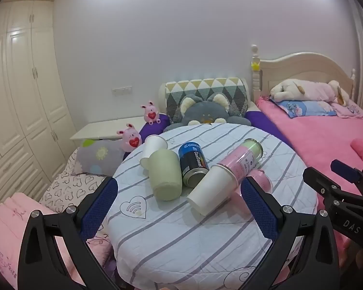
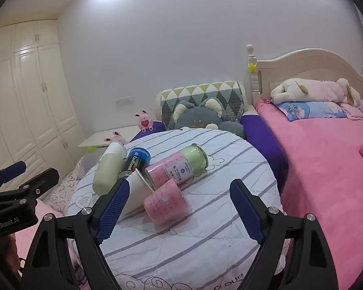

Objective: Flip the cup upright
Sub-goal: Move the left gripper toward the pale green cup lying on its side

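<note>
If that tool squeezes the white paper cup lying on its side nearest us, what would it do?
The white paper cup looks thin-walled, so it would probably dent. Lying tapered on the striped cloth-covered round table, it likely rolls in a curve. It seems light and touches the pink-and-green can, so a nudge may shift both.
</note>
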{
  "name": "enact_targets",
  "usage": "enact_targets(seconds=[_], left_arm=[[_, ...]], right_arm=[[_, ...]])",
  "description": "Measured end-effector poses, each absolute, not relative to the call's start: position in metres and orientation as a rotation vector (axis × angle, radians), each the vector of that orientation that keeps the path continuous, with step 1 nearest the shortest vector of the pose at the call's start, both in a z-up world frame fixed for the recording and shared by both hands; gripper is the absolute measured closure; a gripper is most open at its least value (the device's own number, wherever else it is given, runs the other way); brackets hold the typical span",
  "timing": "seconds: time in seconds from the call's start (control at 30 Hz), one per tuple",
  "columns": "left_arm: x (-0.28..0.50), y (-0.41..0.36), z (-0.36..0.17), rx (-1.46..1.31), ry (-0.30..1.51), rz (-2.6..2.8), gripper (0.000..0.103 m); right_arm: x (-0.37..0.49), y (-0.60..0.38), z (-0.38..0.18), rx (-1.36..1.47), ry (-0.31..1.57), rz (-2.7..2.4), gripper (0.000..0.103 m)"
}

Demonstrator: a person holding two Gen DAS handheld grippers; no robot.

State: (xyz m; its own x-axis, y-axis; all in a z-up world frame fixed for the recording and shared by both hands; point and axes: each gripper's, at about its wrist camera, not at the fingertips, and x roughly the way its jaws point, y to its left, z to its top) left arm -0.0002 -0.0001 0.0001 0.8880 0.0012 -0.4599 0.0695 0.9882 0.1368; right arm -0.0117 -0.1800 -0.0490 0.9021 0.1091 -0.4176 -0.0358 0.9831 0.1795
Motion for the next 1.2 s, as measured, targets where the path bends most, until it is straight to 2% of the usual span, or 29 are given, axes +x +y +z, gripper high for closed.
enact_targets(seconds=[1.2], left_arm=[[0.009, 0.016, -0.011, 0.097, 0.512, -0.038, 0.0]], right_arm=[[0.001, -0.164, -0.047, 0.133, 0.455, 0.091, 0.017]])
